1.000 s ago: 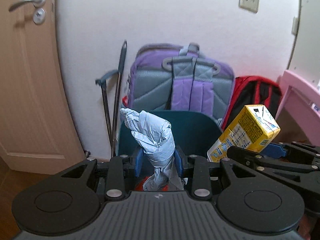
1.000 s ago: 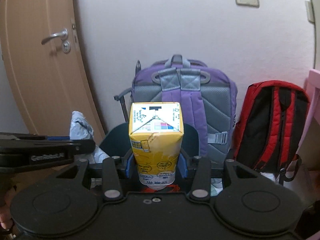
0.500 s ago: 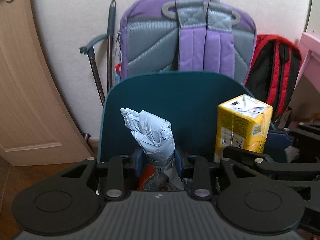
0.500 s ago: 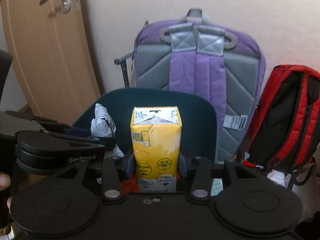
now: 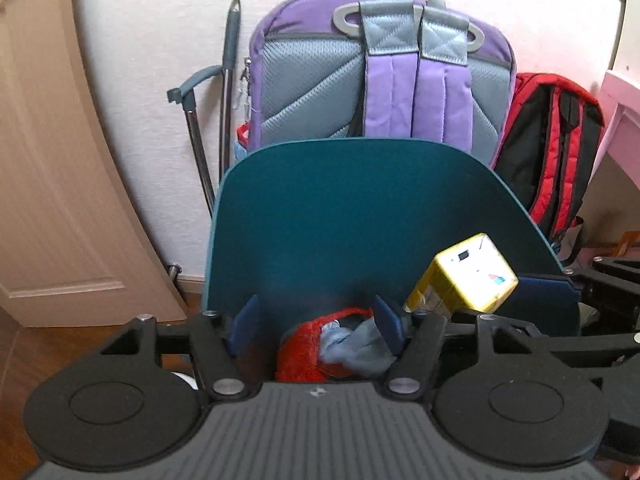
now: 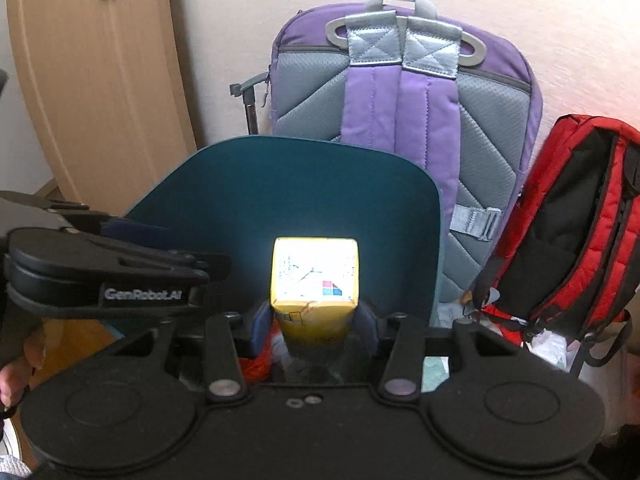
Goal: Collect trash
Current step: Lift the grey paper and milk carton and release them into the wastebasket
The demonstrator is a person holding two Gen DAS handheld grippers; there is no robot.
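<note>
Two grippers hang over the teal bin [image 5: 360,208] to drop trash: left gripper [image 5: 318,322], jaws opening, has let the grey wad [image 5: 352,346] fall inside beside red wrapper [image 5: 300,354]; right gripper [image 6: 316,322], jaws opening w/ yellow carton [image 6: 314,284] between them, tilting binward
</note>
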